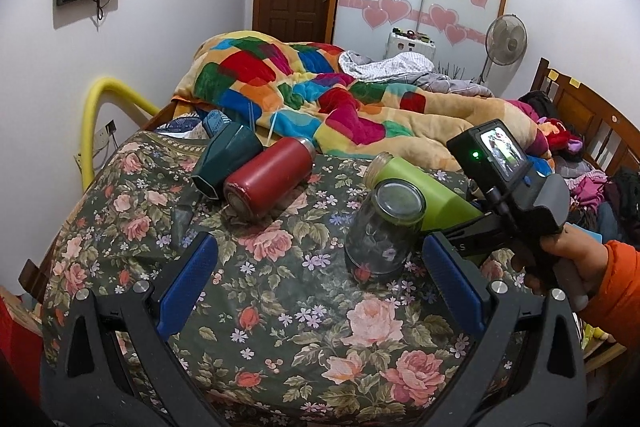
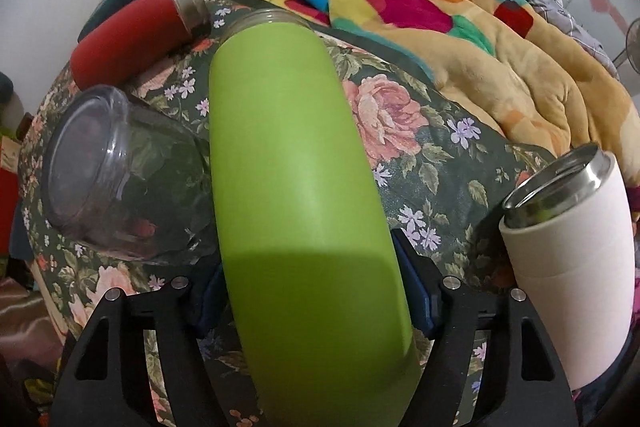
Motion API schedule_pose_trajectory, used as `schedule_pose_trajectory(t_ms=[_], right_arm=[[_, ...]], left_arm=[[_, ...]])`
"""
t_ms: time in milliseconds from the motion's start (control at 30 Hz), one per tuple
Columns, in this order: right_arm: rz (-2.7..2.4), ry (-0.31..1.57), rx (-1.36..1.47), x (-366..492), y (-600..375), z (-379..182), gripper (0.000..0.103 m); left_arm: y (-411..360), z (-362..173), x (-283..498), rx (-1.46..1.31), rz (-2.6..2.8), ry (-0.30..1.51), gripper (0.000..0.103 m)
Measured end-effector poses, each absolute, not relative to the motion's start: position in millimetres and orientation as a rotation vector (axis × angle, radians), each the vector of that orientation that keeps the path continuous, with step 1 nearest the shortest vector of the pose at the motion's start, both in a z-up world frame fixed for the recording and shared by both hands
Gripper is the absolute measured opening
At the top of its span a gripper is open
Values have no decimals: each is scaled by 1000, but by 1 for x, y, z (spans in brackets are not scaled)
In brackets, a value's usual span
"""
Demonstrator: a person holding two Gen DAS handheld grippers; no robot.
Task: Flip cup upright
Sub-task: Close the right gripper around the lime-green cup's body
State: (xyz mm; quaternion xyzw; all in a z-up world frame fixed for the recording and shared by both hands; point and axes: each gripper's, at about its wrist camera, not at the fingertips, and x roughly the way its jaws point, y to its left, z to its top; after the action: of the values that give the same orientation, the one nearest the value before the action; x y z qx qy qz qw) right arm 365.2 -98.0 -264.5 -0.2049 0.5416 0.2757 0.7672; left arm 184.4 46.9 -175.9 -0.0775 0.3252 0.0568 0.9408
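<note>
The right gripper (image 2: 312,303) was clamped on the green cup (image 2: 296,187), its blue pads pressed against the cup's sides near the base. The cup lay on its side on the floral cloth (image 2: 400,115), its open mouth pointing away toward the quilt (image 2: 460,7). From the left wrist view the same green cup (image 1: 436,195) showed behind the glass jar (image 1: 384,227), with the right gripper (image 1: 468,227) reaching in from the right and the right hand (image 1: 568,259) on its handle.

The left gripper (image 1: 316,267) hung spread wide above the cloth (image 1: 280,327), holding nothing; its blue fingers (image 1: 188,283) stood well apart, the jar lying near the right one.

The jar (image 2: 116,183) rested tilted, base toward the camera, touching or just beside the green cup's left side. Farther back lay a red flask (image 1: 268,179) on its side, against a dark teal cup (image 1: 224,159) that was also tipped over. In the right wrist view the red flask (image 2: 136,31) sat beyond the jar. A white tumbler (image 2: 572,267) stood upright at the right of the cloth, steel rim up.
</note>
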Motion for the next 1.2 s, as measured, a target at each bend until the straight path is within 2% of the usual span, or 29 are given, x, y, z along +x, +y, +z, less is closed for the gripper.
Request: schedule_pose_trajectory(t_ms=[300, 833, 1200], right_arm=[[622, 1181, -385, 357, -104, -260, 63], [635, 1083, -293, 320, -137, -222, 62], [675, 949, -238, 274, -155, -167, 62]], left_arm=[[44, -172, 181, -143, 121, 657, 103], [27, -146, 156, -116, 119, 609, 103], [19, -120, 131, -102, 137, 554, 103]])
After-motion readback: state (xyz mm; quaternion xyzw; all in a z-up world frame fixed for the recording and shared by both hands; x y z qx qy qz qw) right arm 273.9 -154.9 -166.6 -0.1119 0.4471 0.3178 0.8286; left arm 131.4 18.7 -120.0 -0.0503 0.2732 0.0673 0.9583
